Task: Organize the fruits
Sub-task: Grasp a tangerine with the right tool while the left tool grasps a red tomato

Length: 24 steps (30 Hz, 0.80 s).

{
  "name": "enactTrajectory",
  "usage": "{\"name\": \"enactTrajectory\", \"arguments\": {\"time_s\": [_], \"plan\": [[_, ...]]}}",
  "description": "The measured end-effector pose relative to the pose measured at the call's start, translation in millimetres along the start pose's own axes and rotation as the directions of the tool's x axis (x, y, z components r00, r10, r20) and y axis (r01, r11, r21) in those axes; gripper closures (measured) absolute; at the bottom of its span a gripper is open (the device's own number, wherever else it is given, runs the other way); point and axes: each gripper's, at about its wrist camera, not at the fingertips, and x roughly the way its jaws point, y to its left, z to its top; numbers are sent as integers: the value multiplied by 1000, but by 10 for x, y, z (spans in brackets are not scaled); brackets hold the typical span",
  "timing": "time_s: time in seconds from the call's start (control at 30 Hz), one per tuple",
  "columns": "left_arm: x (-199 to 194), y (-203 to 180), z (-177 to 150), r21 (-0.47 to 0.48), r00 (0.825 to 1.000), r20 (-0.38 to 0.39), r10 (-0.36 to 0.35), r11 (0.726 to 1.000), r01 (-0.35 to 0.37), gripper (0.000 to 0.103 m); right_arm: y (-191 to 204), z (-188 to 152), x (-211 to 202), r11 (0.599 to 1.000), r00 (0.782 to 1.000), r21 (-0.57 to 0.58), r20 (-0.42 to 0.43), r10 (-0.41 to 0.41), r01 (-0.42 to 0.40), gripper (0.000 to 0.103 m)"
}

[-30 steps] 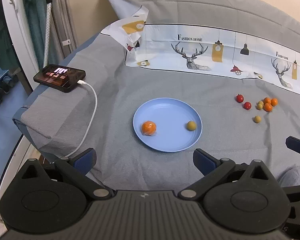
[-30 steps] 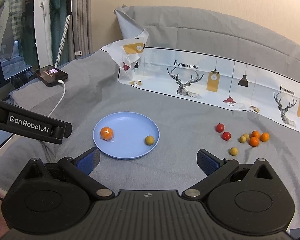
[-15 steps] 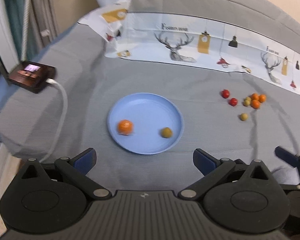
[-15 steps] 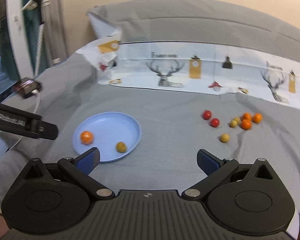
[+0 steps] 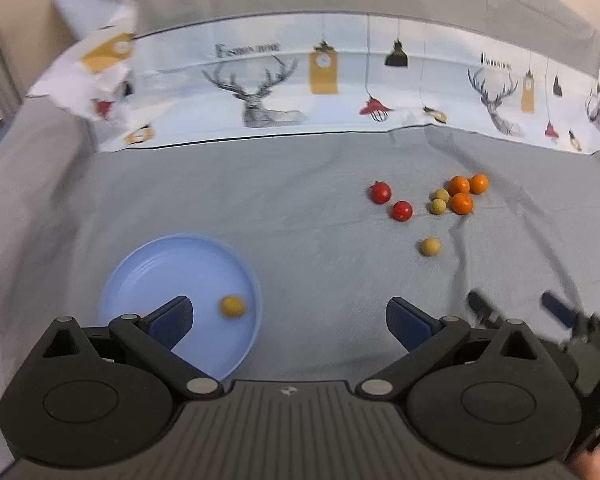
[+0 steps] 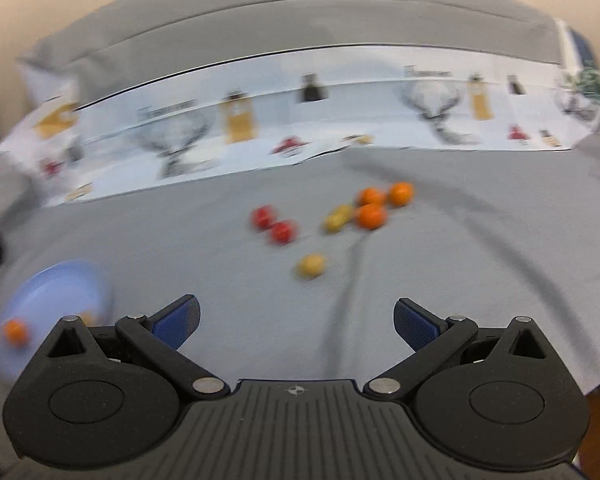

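Note:
A blue plate (image 5: 172, 264) lies on the grey cloth at lower left and holds a yellow-green fruit (image 5: 232, 305). My left gripper (image 5: 288, 322) is open above the plate's right edge; its left finger hides part of the plate. To the right lie two red fruits (image 5: 381, 192), three orange fruits (image 5: 462, 203) and several yellow-green ones (image 5: 430, 246). In the blurred right wrist view my right gripper (image 6: 296, 322) is open and empty, with the fruit cluster (image 6: 370, 216) ahead and the plate (image 6: 60, 288) with an orange fruit (image 6: 15, 330) at far left.
A white printed cloth with deer and lamps (image 5: 300, 92) runs along the back of the grey cover. The right gripper's fingers (image 5: 556, 310) show at the lower right of the left wrist view. Creases in the grey cloth (image 6: 352, 276) run near the fruits.
Both grippers have swung to the right. The plate slid toward the left of both views and the loose fruits toward the middle. The phone and its cable have left view.

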Motion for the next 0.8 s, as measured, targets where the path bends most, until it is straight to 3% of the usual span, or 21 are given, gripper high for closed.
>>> {"name": "enactTrajectory", "arguments": {"time_s": [0.17, 0.27, 0.47, 0.6, 0.77, 0.8], "plan": [[770, -452, 444, 30, 999, -50, -17, 999, 19, 0, -389, 239, 736, 992, 990, -8, 58, -129, 130, 1], [1273, -720, 664, 46, 997, -76, -25, 999, 29, 0, -520, 362, 1304, 980, 980, -23, 41, -195, 196, 1], [2201, -1147, 947, 57, 984, -168, -57, 996, 67, 0, -645, 455, 2315, 983, 984, -70, -47, -173, 169, 1], [2678, -1293, 1010, 59, 976, -219, -21, 998, 35, 0, -668, 411, 2513, 991, 992, -50, -36, -124, 123, 1], [2888, -1306, 1036, 44, 968, -251, -27, 998, 39, 1, -664, 404, 2516, 991, 993, -74, -27, -117, 115, 1], [2872, -1294, 1035, 31, 968, -246, -47, 998, 56, 16, -668, 408, 2519, 990, 993, -76, -27, -118, 115, 3]]}}
